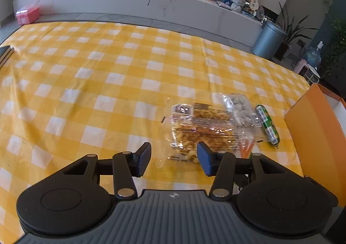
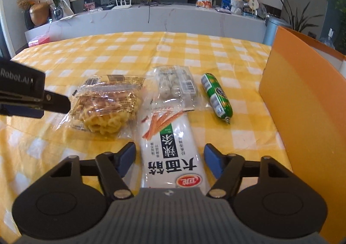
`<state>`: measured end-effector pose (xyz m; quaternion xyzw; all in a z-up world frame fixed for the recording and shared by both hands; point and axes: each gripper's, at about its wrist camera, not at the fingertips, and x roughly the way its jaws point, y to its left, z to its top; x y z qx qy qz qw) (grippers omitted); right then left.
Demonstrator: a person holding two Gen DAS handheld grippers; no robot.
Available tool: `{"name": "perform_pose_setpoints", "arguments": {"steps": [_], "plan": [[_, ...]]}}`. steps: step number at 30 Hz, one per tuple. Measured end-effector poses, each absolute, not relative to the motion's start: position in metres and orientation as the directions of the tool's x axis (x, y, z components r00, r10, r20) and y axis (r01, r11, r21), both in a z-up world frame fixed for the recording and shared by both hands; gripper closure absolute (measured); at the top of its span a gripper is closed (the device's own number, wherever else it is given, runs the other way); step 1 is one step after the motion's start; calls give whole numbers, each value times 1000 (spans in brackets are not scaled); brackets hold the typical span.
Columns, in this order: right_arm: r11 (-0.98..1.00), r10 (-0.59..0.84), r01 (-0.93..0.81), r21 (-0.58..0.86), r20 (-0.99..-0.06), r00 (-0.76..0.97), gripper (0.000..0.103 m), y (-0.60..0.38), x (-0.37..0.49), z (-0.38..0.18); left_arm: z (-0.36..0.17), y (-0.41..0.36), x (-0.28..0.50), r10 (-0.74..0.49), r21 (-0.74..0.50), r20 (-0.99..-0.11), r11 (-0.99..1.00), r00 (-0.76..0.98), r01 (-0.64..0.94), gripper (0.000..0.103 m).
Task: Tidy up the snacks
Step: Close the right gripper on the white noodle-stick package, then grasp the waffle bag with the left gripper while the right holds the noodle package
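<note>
Yellow-and-white checked cloth (image 1: 90, 75) covers the counter, creased and glossy. Left gripper (image 1: 173, 158) hangs tilted downward above the cloth, its blue-padded jaws parted with nothing between them; the near edge of the clear bag of twisted fried snacks (image 1: 199, 129) lies just beyond its right pad. Right gripper (image 2: 169, 158) also points downward, its jaws spread either side of the white spicy-strip packet (image 2: 170, 146); the pads stand clear of the packet's edges, so it is not clamped. That packet is long, flat and glossy, printed with orange strips and a green label, and lies on the cloth overlapping the clear bag of pale round balls (image 2: 173, 87). To the left sits the crinkled snack bag, and to the right, apart from the rest, a green sausage-shaped stick (image 2: 217, 97) with a clipped end. An orange cardboard box (image 2: 302, 101), smooth-walled and open-topped, stands upright at the far right near the stick. Behind the counter runs a pale marble-look ledge (image 2: 151, 18) carrying a router, vases and packets.
</note>
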<state>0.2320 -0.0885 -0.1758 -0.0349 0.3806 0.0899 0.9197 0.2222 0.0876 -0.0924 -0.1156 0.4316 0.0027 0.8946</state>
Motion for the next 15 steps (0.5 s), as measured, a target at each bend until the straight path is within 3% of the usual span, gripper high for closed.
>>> {"name": "perform_pose_setpoints", "arguments": {"steps": [3, 15], "plan": [[978, 146, -209, -8, -693, 706, 50, -89, 229, -176, -90, 78, 219, -116, -207, -778, 975, 618, -78, 45], [981, 144, -192, 7, -689, 710, 52, -96, 228, -176, -73, 45, 220, -75, -149, -769, 987, 635, -64, 41]]}}
